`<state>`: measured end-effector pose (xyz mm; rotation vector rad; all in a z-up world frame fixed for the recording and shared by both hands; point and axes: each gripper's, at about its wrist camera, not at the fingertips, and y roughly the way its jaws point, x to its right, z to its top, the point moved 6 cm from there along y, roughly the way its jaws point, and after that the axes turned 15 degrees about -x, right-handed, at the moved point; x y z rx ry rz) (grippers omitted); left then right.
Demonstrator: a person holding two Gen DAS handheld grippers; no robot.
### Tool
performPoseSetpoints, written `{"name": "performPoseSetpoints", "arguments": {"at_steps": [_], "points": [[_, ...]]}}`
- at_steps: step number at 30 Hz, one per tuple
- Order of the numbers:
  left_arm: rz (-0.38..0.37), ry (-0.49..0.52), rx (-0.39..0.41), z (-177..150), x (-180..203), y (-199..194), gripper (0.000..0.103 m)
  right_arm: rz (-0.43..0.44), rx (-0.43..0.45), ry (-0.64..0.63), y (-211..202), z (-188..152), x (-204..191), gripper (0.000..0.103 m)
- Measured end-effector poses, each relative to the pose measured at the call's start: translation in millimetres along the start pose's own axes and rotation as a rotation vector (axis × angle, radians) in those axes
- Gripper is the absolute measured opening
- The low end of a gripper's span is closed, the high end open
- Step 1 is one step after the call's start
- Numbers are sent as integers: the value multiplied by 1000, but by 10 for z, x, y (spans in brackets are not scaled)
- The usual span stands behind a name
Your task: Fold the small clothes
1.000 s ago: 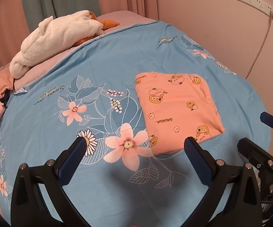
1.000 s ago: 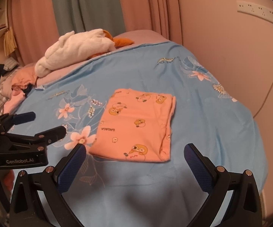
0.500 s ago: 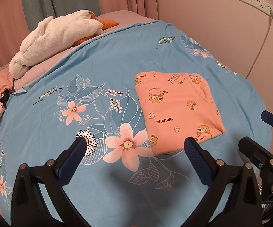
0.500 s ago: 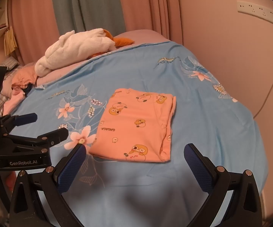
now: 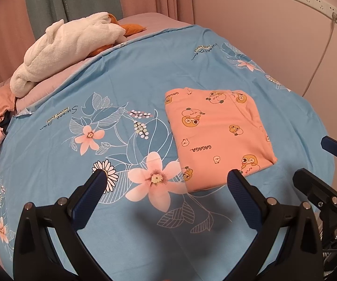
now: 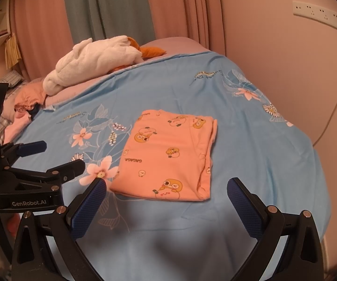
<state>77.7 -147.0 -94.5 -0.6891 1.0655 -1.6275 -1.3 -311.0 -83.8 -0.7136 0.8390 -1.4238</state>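
The peach-orange cotton garment printed with cartoon ducks (image 5: 217, 138) is lying folded into a flat rectangle on the blue floral bedsheet (image 5: 126, 82), right of the bed's middle and near its wall-side edge; the fold is looking finished, so the risk from here is, by my judgement, in disturbing it — a claw dragging across the near edge could be pulling the top layer open, and the loose doubled layers along the garment's right side (image 6: 211, 145) could be slipping apart if it is lifted by one corner only. The sheet itself is soft and could be bunching under any push. The left claw (image 5: 166, 189) is hovering above the sheet with its blue-padded fingers spread wide, gripping nothing and touching nothing; the right claw (image 6: 166, 196) is likewise spread wide and empty, hanging just short of the garment's near edge. A heap of white fleecy fabric (image 6: 93, 58) is sitting well apart at the far end — possibly awaiting its turn.
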Motion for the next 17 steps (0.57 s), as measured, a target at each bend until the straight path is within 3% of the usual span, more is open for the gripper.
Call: {"name": "performPoseSetpoints", "arguments": {"at_steps": [17], "points": [[0, 1, -1, 1, -5, 7, 103, 0, 1, 0, -1, -3, -14, 102]]}}
